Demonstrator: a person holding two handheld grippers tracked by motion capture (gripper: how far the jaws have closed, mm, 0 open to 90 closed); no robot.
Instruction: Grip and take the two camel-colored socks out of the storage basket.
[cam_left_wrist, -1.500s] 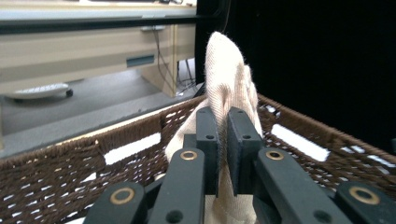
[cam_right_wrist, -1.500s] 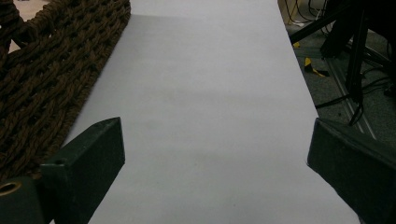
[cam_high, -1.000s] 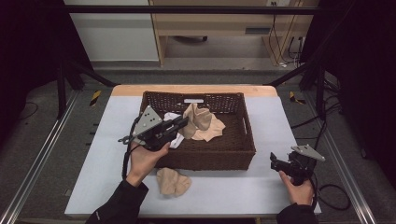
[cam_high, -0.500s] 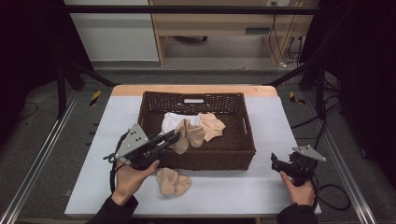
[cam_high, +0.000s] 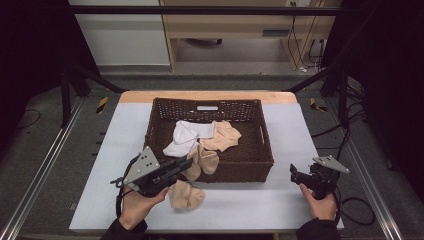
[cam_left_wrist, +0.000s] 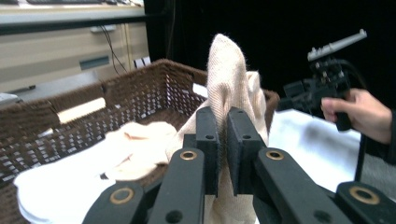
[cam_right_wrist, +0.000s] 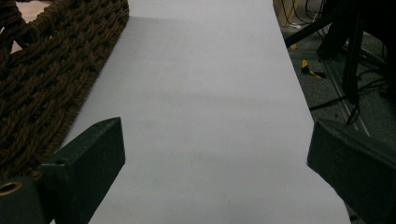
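A dark wicker basket (cam_high: 161, 112) stands mid-table and holds a white sock (cam_high: 186, 135) and a beige sock (cam_high: 224, 136). My left gripper (cam_high: 187, 165) is shut on another beige sock (cam_high: 204, 161), which hangs over the basket's near rim. In the left gripper view that sock (cam_left_wrist: 232, 84) rises between the closed jaws, with the basket (cam_left_wrist: 140, 88) behind it. One more beige sock (cam_high: 186, 196) lies on the table in front of the basket. My right gripper (cam_high: 294, 175) rests at the table's right front, jaws wide apart over bare table (cam_right_wrist: 205, 116).
The table is covered by a pale grey mat (cam_high: 290, 125) with a wooden strip at the far edge. Metal rails run along both sides. The other hand and its gripper (cam_left_wrist: 327, 79) appear far off in the left gripper view. Cables lie on the floor at the right.
My left gripper has pulled back from inside the basket toward the near left, dragging the beige sock over the near rim. The right gripper has stayed put.
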